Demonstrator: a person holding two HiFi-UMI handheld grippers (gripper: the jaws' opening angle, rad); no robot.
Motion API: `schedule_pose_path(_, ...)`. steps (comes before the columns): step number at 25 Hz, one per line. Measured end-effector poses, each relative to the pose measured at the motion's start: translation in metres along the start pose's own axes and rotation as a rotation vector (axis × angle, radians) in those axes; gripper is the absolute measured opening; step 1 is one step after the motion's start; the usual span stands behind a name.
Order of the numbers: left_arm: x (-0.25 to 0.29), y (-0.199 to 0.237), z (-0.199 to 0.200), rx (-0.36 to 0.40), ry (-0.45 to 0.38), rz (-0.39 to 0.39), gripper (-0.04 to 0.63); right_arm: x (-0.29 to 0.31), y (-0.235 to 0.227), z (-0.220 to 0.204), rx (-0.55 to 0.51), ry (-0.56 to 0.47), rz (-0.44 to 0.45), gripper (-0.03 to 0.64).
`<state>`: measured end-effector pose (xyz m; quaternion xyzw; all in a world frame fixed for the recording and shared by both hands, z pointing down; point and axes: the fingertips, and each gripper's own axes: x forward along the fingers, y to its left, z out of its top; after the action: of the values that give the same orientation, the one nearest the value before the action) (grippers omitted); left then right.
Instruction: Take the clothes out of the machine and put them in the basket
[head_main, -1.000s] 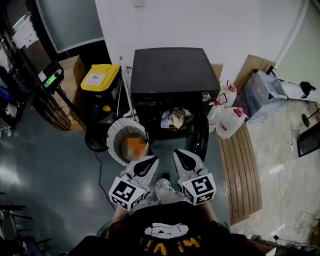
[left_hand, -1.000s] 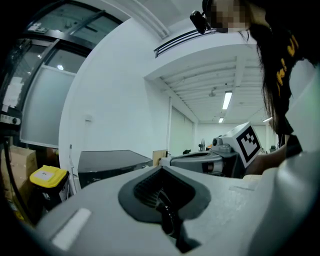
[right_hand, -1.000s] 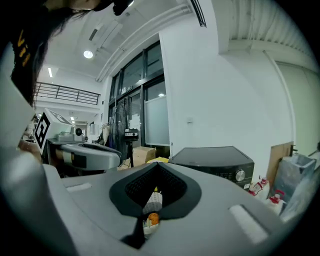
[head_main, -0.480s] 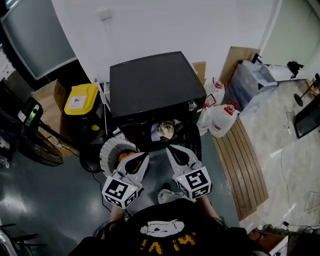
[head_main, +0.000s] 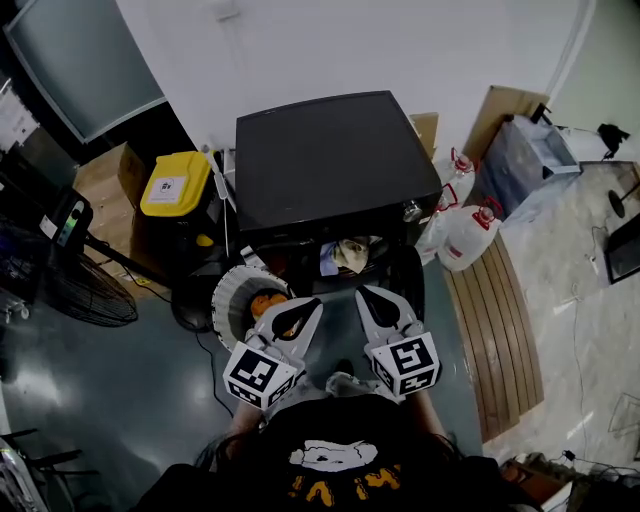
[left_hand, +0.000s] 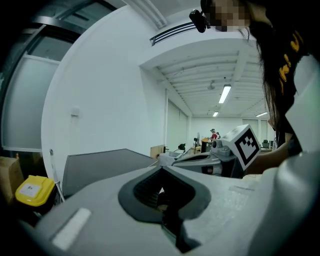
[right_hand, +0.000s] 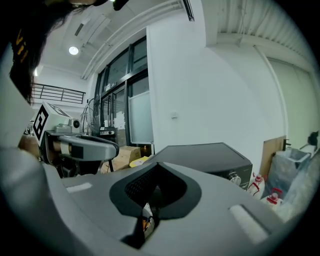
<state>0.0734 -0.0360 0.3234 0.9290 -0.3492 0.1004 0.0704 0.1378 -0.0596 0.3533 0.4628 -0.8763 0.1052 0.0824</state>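
Observation:
The black machine (head_main: 335, 160) stands against the white wall with its front door open. A heap of pale clothes (head_main: 346, 254) shows in the opening. A round white basket (head_main: 232, 290) sits on the floor to the left of the door, with something orange (head_main: 266, 303) inside it. My left gripper (head_main: 312, 302) is shut and empty, its tip beside the basket's right rim. My right gripper (head_main: 362, 292) is also shut and empty, just short of the clothes. The machine's dark top shows in the left gripper view (left_hand: 100, 167) and in the right gripper view (right_hand: 210, 154).
A black bin with a yellow lid (head_main: 175, 186) and a cardboard box (head_main: 100, 172) stand left of the machine. White jugs (head_main: 468, 236), a grey bag (head_main: 530, 158) and a slatted wooden board (head_main: 505, 330) lie to the right. A fan (head_main: 82, 290) stands at far left.
Both grippers have moved forward together toward the machine's open front, side by side. Their jaws stayed shut and empty.

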Motion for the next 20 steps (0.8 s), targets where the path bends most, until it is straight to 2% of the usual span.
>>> schedule_pose_path(10,0.001,0.009,-0.016,-0.029,0.041,-0.030,0.000,0.008,0.000,-0.021,0.031,0.062,-0.034,0.018)
schedule_pose_path(20,0.000,0.029,-0.016,0.004,0.062,-0.168,0.000,0.022,0.010,-0.023,0.075,0.062,-0.160,0.018)
